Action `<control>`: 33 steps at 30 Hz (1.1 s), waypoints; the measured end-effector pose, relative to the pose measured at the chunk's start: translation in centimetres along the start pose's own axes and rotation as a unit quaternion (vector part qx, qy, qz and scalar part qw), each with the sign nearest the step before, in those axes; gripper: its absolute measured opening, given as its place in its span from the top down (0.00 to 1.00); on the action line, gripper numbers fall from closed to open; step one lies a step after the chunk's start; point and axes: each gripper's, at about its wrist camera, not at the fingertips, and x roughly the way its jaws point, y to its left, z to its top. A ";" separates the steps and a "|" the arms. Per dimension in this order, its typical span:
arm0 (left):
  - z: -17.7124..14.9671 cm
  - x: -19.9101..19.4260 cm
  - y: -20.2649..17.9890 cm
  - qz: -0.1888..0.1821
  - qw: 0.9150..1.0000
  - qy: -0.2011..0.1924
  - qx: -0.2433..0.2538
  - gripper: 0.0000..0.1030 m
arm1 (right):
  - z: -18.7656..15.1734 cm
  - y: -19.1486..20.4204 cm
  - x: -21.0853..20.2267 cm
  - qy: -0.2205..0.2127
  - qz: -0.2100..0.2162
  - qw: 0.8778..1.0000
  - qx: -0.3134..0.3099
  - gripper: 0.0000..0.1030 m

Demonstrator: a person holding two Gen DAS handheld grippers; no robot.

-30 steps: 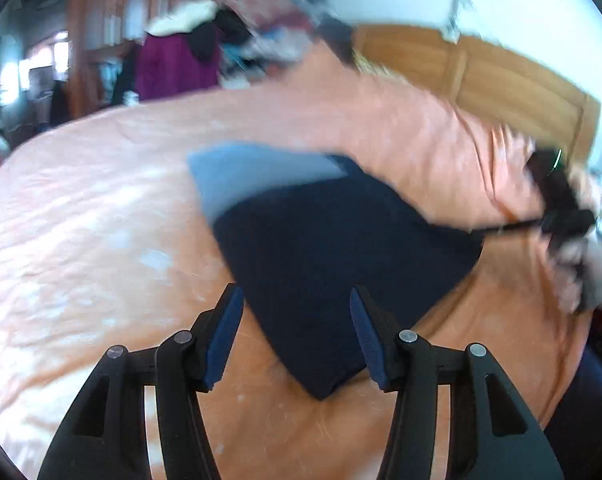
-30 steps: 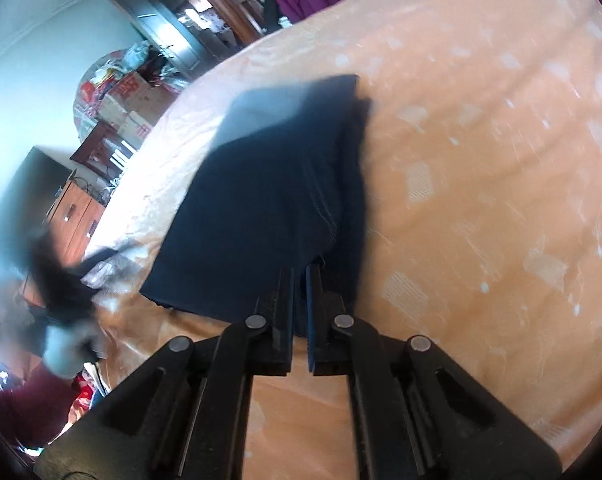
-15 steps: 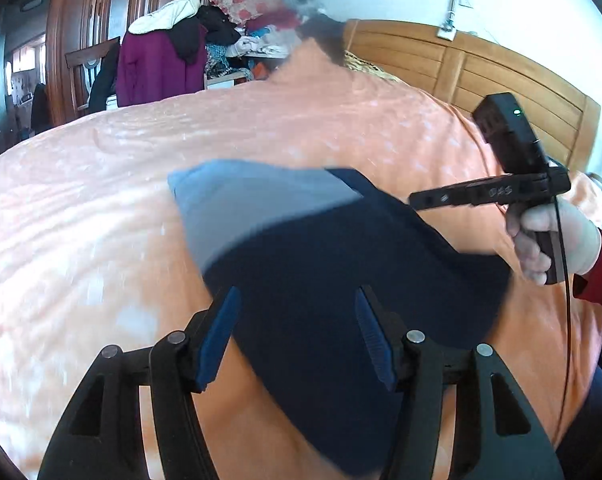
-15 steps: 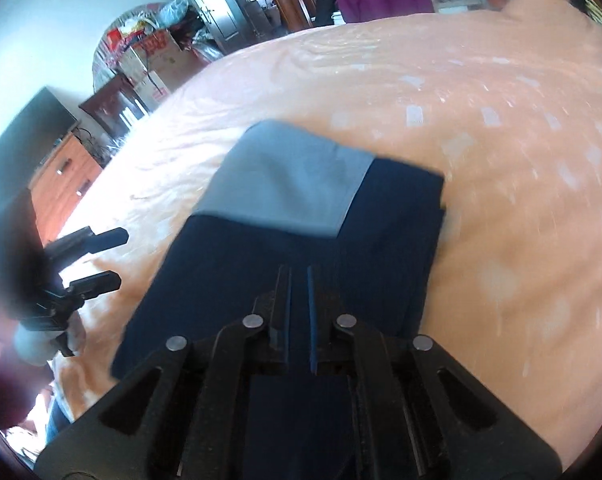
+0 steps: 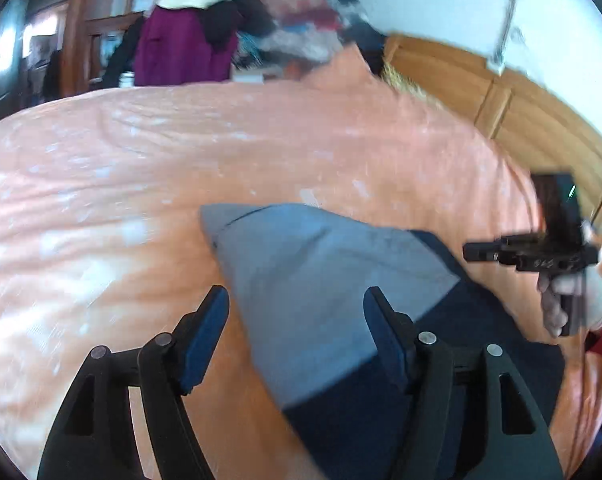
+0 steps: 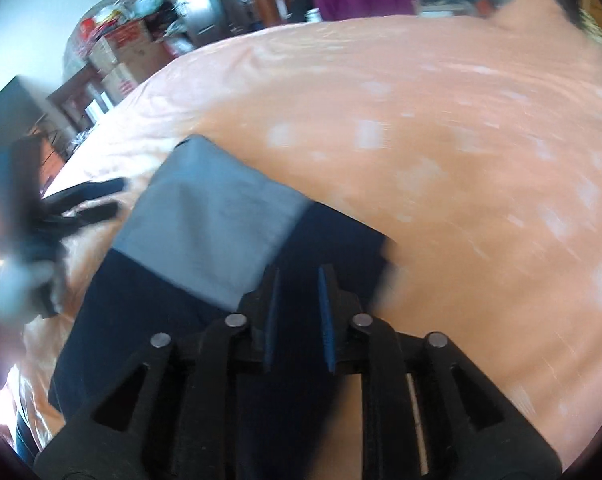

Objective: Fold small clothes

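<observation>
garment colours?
Navy garment with a grey-blue band at one end; clearest in the right wrist view.

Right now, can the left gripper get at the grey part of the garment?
Probably yes. The left gripper is open, and the grey part of the garment lies flat on the bedspread straight ahead between its fingers. Nothing covers it; the right gripper is off to the side.
</observation>
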 end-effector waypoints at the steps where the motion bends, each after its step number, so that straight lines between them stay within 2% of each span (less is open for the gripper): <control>1: 0.2 1.8 0.0 0.009 1.000 0.021 0.005 0.31 | 0.2 0.0 1.0 0.010 0.000 1.000 0.002 0.78; 3: -0.2 6.0 0.3 0.043 0.996 0.077 0.006 0.21 | 0.4 -0.7 4.1 0.046 -0.008 0.999 0.024 0.76; 4: -0.5 7.2 1.1 0.044 0.995 0.091 -0.013 0.21 | 0.5 -1.2 4.1 0.042 -0.006 0.999 0.034 0.76; 5: -0.2 6.7 1.1 0.042 0.995 0.089 -0.016 0.21 | 0.4 -1.3 3.6 0.037 -0.008 0.999 0.037 0.76; 6: -0.1 5.9 0.8 0.044 0.995 0.084 -0.012 0.27 | 0.3 -0.9 2.2 0.026 -0.017 0.999 0.030 0.74; 8: -0.2 2.7 -0.7 0.040 0.997 0.065 0.015 0.31 | -1.0 0.3 -1.3 -0.004 -0.016 1.000 0.004 0.74; 10: -2.1 -2.3 -3.1 -0.006 0.998 0.035 0.048 0.30 | -4.2 1.9 -6.0 -0.034 0.000 0.999 -0.012 0.74; 12: -4.4 -6.0 -5.2 -0.031 0.996 0.026 0.078 0.29 | -7.5 3.2 -8.5 -0.038 0.006 0.999 -0.017 0.73; 14: -8.0 -9.5 -7.2 -0.060 0.993 0.033 0.095 0.28 | -11.0 3.9 -10.1 -0.032 0.007 0.999 -0.007 0.73; 16: -11.3 -10.3 -9.0 -0.050 0.990 0.066 0.112 0.27 | -14.7 4.1 -10.2 -0.005 -0.005 1.000 0.010 0.71; 17: -13.0 -9.9 -9.6 -0.037 0.988 0.095 0.116 0.26 | -16.1 3.9 -9.5 0.009 -0.013 1.000 0.022 0.65; 18: -14.5 -9.6 -9.8 -0.025 0.988 0.110 0.106 0.26 | -17.8 3.6 -8.9 0.025 -0.014 0.999 0.046 0.65; 19: -15.5 -9.6 -9.8 -0.022 0.989 0.118 0.084 0.25 | -18.9 3.3 -9.0 0.021 -0.022 0.998 0.062 0.64; 21: -16.2 -10.1 -10.7 -0.006 0.988 0.128 0.085 0.22 | -18.9 3.4 -10.1 0.008 -0.048 0.996 0.070 0.57; 23: -16.1 -11.7 -11.8 0.010 0.988 0.127 0.087 0.22 | -19.0 3.7 -12.0 -0.007 -0.069 0.994 0.080 0.56; 25: -16.5 -13.8 -12.1 0.017 0.990 0.117 0.072 0.22 | -19.4 4.5 -14.1 -0.018 -0.086 0.994 0.071 0.47; 27: -16.7 -15.2 -11.5 0.033 0.992 0.114 0.038 0.17 | -20.1 5.6 -16.4 -0.026 -0.096 0.993 0.064 0.16; 29: -17.4 -16.9 -10.7 0.061 0.993 0.105 0.002 0.12 | -21.1 6.4 -17.6 -0.029 -0.110 0.992 0.060 0.03; 31: -18.2 -18.6 -9.9 0.084 0.991 0.098 -0.045 0.08 | -22.3 6.9 -17.6 -0.011 -0.123 0.990 0.063 0.01; 33: -19.3 -19.3 -9.1 0.110 0.985 0.099 -0.086 0.05 | -23.9 6.9 -17.1 0.025 -0.144 0.986 0.082 0.01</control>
